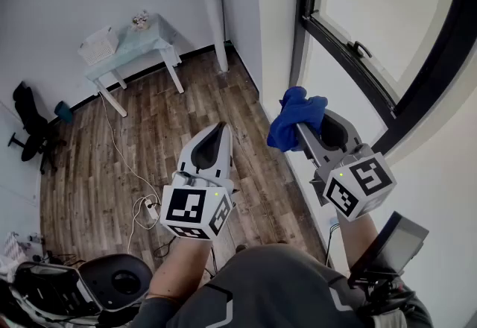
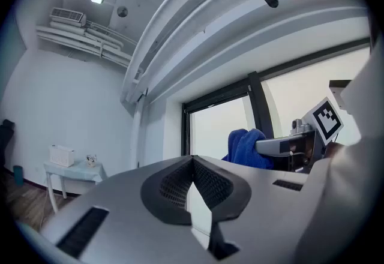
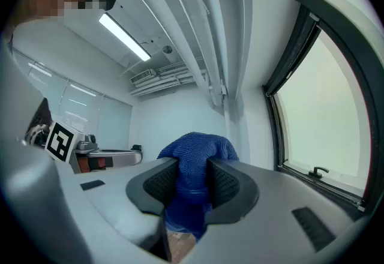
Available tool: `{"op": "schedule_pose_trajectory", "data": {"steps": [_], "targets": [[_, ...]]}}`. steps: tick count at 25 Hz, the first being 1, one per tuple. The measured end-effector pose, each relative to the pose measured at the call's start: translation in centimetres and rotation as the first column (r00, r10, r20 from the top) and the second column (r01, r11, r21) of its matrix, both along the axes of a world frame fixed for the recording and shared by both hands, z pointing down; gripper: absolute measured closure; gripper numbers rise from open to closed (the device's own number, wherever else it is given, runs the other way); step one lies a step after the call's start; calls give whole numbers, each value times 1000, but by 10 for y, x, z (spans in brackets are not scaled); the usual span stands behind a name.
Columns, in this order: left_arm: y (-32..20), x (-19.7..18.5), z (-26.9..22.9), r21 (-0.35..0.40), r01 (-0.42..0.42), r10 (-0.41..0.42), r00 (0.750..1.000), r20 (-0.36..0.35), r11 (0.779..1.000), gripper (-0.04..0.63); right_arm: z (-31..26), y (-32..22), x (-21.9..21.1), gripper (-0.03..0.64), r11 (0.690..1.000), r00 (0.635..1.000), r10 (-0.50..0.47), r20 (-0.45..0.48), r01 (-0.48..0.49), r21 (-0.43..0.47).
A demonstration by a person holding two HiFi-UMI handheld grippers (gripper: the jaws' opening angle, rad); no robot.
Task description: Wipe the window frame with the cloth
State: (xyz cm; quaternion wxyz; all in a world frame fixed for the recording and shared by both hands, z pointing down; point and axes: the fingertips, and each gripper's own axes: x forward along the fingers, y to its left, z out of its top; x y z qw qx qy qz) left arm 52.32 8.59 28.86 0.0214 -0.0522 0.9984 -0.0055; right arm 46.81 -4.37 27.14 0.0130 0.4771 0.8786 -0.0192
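My right gripper (image 1: 304, 125) is shut on a blue cloth (image 1: 292, 116), held up in the air a little short of the black window frame (image 1: 350, 69). In the right gripper view the cloth (image 3: 195, 167) bulges out between the two pads, and the window frame (image 3: 294, 53) runs along the right with its handle (image 3: 317, 171) low down. My left gripper (image 1: 221, 131) floats to the left of the right one, shut with nothing in it. The left gripper view has its tips (image 2: 192, 161) meeting, with the cloth (image 2: 246, 147) and frame (image 2: 255, 110) beyond.
A white wall strip (image 1: 277, 28) lies between the window and a white pipe (image 1: 212, 6). On the wood floor (image 1: 141, 140) below stand a pale table (image 1: 130, 47), a black chair (image 1: 33, 129), cables and a power strip (image 1: 149, 209). A screen (image 1: 391, 244) sits at lower right.
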Motion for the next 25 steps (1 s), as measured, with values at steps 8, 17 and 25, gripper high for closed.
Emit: {"op": "schedule_pose_trajectory", "data": {"steps": [8, 17, 25], "targets": [[-3, 1, -7, -36, -4, 5, 1000, 7, 999, 586, -7, -1, -1, 486, 1000, 1000, 6, 14, -6, -1], [18, 6, 0, -19, -21, 21, 1000, 10, 1000, 586, -8, 24, 3, 485, 1000, 1000, -1, 15, 2, -20], [51, 19, 18, 18, -27, 27, 1000, 5, 999, 586, 8, 46, 13, 485, 999, 999, 33, -7, -33, 2]]}}
